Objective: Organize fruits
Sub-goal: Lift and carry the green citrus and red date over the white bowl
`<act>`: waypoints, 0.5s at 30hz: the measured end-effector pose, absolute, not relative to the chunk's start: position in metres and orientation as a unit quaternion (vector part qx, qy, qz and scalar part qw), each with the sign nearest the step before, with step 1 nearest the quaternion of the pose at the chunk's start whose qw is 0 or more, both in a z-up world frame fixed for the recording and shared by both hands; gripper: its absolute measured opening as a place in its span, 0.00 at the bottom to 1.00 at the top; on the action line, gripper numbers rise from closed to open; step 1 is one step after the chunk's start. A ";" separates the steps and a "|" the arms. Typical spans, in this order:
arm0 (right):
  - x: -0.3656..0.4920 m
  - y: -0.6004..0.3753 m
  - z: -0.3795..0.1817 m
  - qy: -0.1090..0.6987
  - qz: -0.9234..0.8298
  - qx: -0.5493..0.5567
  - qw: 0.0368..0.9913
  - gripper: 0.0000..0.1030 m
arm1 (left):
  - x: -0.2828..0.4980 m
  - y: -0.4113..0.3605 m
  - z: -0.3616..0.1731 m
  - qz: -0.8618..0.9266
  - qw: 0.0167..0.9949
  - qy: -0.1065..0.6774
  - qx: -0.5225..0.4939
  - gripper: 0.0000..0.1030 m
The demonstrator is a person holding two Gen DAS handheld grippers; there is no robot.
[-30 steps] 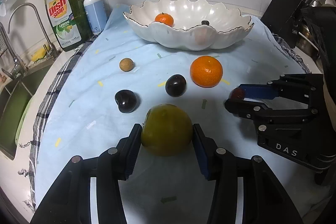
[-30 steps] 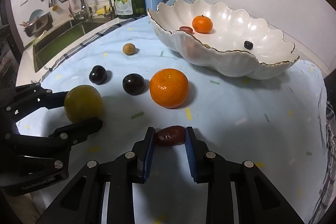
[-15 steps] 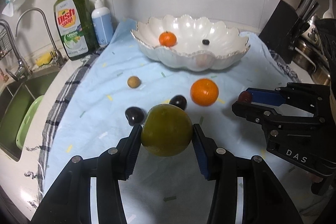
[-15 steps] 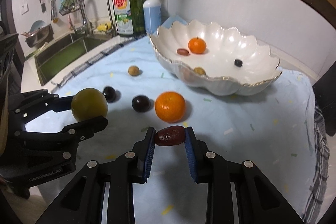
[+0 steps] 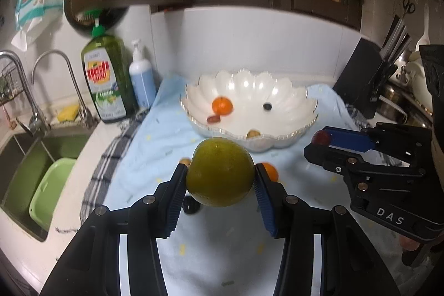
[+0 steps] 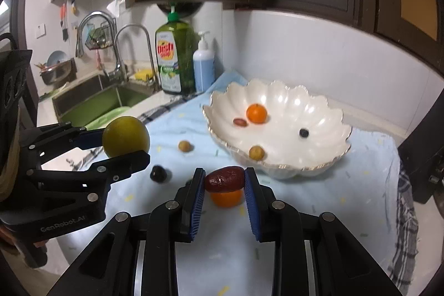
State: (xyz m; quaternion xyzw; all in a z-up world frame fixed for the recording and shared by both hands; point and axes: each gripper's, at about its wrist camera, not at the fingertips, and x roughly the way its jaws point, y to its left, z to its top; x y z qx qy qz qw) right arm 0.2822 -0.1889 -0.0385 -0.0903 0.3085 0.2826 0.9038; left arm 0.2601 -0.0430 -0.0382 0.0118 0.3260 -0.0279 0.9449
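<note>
My left gripper (image 5: pixel 220 181) is shut on a large green-yellow fruit (image 5: pixel 220 175) and holds it high above the cloth; it also shows in the right wrist view (image 6: pixel 126 136). My right gripper (image 6: pixel 224 181) is shut on a red date (image 6: pixel 224 179), also held in the air (image 5: pixel 320 138). The white scalloped bowl (image 6: pixel 327 157) stands ahead and holds a mandarin (image 6: pixel 256 113), a red date (image 6: pixel 240 122), a blueberry (image 6: pixel 304 132) and a small tan fruit (image 6: pixel 256 152).
On the blue cloth (image 6: pixel 319 199) lie a big orange (image 6: pixel 226 197), a dark plum (image 6: pixel 158 173) and a small tan fruit (image 6: pixel 184 146). Dish soap (image 6: pixel 173 63) and a pump bottle (image 6: pixel 204 67) stand by the sink (image 6: pixel 91 104). A knife block (image 5: pixel 360 79) stands at right.
Both grippers have risen well above the cloth with their fruits, and the bowl's inside has come into view from above.
</note>
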 end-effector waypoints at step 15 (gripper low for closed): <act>0.307 -0.203 0.001 0.259 0.246 -0.071 0.931 0.29 | 0.289 -0.050 0.001 -0.038 0.959 0.281 0.017 0.46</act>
